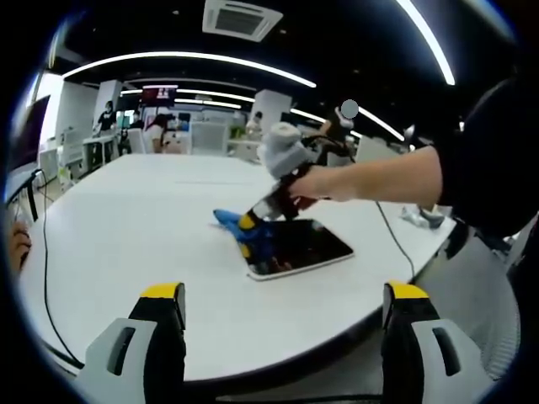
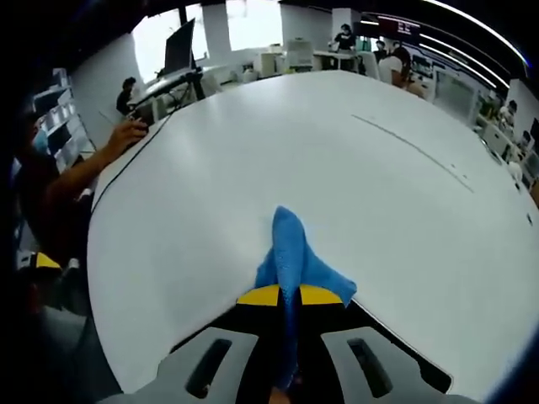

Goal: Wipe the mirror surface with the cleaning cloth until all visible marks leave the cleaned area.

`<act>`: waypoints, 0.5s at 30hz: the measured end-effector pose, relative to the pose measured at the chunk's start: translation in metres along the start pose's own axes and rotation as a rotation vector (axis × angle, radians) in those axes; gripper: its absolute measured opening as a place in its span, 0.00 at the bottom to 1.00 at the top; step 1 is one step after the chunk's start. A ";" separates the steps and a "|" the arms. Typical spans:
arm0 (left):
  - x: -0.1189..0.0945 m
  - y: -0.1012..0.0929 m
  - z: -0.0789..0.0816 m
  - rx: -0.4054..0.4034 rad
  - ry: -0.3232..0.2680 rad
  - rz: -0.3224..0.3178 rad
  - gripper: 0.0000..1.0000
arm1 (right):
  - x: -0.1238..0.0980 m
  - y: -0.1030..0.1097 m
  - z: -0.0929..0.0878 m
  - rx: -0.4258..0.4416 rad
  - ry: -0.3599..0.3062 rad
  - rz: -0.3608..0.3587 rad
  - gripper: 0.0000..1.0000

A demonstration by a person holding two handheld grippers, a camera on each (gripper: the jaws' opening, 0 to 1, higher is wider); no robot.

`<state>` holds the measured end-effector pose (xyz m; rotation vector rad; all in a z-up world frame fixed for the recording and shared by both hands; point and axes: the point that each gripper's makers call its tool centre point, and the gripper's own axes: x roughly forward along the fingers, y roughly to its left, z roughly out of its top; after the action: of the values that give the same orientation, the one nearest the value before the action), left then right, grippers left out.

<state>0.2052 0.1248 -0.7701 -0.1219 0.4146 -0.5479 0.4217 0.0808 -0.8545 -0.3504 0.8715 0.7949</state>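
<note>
While the right hand-held gripper (image 2: 286, 296) bears down on the mirror, this is how things lie:

Right hand-held gripper: yellow-tipped jaws shut on the blue cleaning cloth (image 2: 296, 257); in the left gripper view it reaches in from the right, held by a person's hand (image 1: 313, 183).
Left hand-held gripper (image 1: 286, 295): jaws set wide apart, nothing between them, hanging off the near edge of the table (image 1: 135, 227).
Mirror (image 1: 299, 247): dark rectangular slab with a pale rim, lying flat on the white table.
Cleaning cloth: pressed at the mirror's left end, part of it trailing onto the table.
Writing: a red lit display (image 2: 398, 27) hangs in the far room, characters too small to read.
Cable (image 1: 44, 278): thin black line curving across the table's left side.
</note>
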 end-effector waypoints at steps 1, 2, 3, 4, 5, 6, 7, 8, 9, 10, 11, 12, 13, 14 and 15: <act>0.000 0.000 0.000 0.000 0.000 0.001 0.98 | -0.001 0.002 -0.001 -0.003 0.000 0.003 0.00; 0.000 0.000 0.000 -0.001 -0.001 0.001 0.98 | -0.001 0.003 -0.001 -0.003 0.001 0.004 0.00; 0.000 0.000 0.000 -0.002 -0.002 0.001 0.98 | -0.002 0.005 -0.002 -0.010 0.004 0.007 0.00; 0.000 0.000 0.000 -0.002 -0.002 0.001 0.98 | -0.003 0.007 -0.003 -0.016 0.005 0.008 0.00; 0.000 0.000 0.000 -0.002 -0.003 0.001 0.98 | -0.003 0.008 -0.003 -0.021 0.007 0.009 0.00; 0.000 0.000 0.000 -0.002 -0.003 0.001 0.98 | -0.002 0.006 -0.003 -0.021 0.008 0.011 0.00; 0.000 0.000 0.000 -0.002 -0.003 0.001 0.98 | -0.002 0.007 -0.003 -0.022 0.008 0.013 0.00; 0.000 0.000 0.000 -0.002 -0.003 0.001 0.98 | -0.004 0.009 -0.004 -0.023 0.009 0.015 0.00; 0.000 0.000 0.000 -0.002 -0.003 0.001 0.98 | -0.005 0.010 -0.005 -0.023 0.009 0.018 0.00; 0.000 0.000 0.000 -0.002 -0.004 0.001 0.98 | -0.004 0.011 -0.005 -0.023 0.010 0.021 0.00; 0.000 0.000 0.000 -0.002 -0.003 0.001 0.98 | -0.004 0.012 -0.006 -0.022 0.011 0.024 0.00; 0.000 0.000 0.000 -0.002 -0.003 0.001 0.98 | -0.006 0.015 -0.007 -0.023 0.013 0.027 0.00; 0.000 0.000 0.000 -0.002 -0.003 0.001 0.98 | -0.006 0.015 -0.007 -0.024 0.014 0.028 0.00; 0.000 0.000 0.000 -0.002 -0.004 0.001 0.98 | -0.006 0.016 -0.008 -0.028 0.017 0.030 0.00; 0.000 0.000 0.000 -0.002 -0.004 0.001 0.98 | -0.006 0.016 -0.008 -0.031 0.018 0.031 0.00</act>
<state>0.2056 0.1249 -0.7700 -0.1246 0.4115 -0.5458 0.4031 0.0843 -0.8545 -0.3731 0.8843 0.8361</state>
